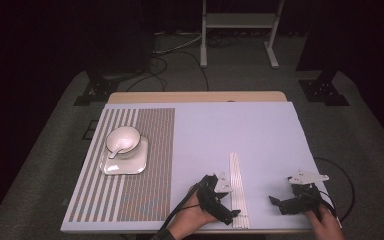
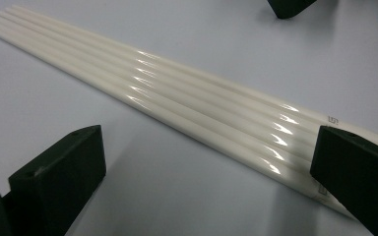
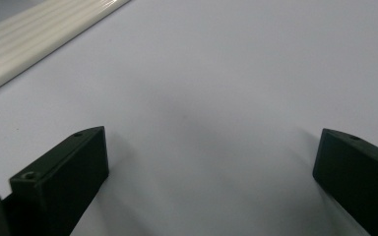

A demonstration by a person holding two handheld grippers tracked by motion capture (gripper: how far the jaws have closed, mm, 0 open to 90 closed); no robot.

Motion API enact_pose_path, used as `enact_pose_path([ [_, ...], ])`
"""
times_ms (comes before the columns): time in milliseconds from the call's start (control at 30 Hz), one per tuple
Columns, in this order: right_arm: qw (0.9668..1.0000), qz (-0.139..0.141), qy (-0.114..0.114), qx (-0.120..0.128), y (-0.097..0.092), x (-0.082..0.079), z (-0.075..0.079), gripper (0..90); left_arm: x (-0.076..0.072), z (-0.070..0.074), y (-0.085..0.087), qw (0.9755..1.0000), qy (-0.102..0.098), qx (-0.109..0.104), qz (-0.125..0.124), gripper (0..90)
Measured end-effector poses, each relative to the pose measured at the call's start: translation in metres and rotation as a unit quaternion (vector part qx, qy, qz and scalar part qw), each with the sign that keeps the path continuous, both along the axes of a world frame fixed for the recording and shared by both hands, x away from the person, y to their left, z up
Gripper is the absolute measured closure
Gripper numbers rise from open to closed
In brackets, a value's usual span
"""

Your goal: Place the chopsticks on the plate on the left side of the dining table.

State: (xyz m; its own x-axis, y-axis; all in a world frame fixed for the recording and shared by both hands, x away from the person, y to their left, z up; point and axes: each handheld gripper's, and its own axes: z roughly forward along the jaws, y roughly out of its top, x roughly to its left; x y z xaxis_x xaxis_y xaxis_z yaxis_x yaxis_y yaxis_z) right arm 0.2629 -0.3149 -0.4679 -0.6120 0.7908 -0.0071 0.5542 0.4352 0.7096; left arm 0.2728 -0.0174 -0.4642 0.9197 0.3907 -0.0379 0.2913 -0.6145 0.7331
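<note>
High view: white rods (image 1: 239, 187) near table's front edge (image 1: 260, 231), between grippers.

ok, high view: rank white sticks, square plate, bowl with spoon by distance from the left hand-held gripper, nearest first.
From the left hand-held gripper:
1. White sticks: right beside it, one jaw over their near end.
2. Square plate: far left, on the striped mat.
3. Bowl with spoon: on the plate's back half, slightly farther.
</note>
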Motion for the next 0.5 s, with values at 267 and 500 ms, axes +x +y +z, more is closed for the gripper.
enact_pose_path([
  [267, 1.0, 0.0, 0.0, 0.0, 0.0, -0.0001, -0.0001, 0.0, -0.0013, -0.0008, 0.0009, 0.9999, -0.002, 0.011, 0.001, 0.0],
  [500, 1.0, 0.0, 0.0, 0.0, 0.0, 0.0, 0.0, 0.0, -0.0064, -0.0012, 0.0046, 0.9997, -0.011, 0.02, 0.003, 0.0],
])
